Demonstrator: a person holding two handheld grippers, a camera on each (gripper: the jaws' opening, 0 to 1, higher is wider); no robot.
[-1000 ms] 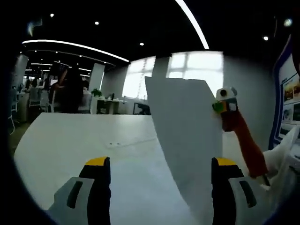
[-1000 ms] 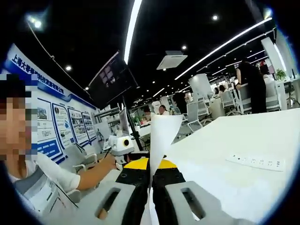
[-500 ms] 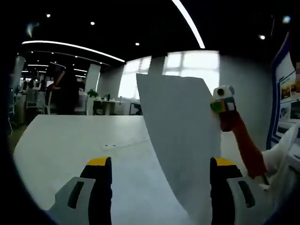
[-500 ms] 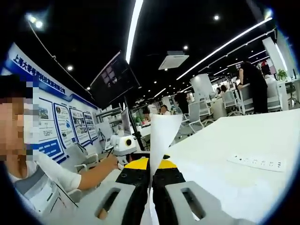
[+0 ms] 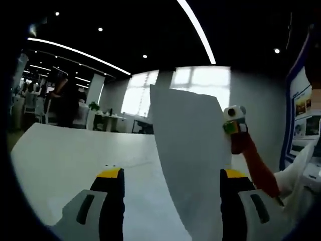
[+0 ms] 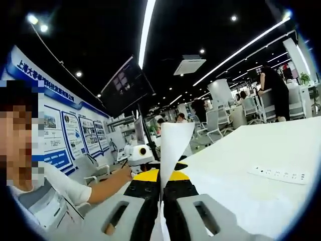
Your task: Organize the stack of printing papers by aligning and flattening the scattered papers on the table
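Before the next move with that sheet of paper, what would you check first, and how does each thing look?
1. Right gripper shut on the paper: ok.
2. Left gripper open, ready to help: ok.
3. Paper held upright, uncrumpled: ok.
4. White table below has bare room for setting it down: ok.
5. Power strip lies apart from the paper: ok.
6. Where the paper stack lies: cannot tell.

My left gripper (image 5: 170,201) holds its fingers (image 5: 111,201) spread wide, parallel, pointing to 12 o'clock. My right gripper (image 6: 161,188) has its fingers pressed together, clamping a sheet edge. It rises at 2 o'clock in the left gripper view.
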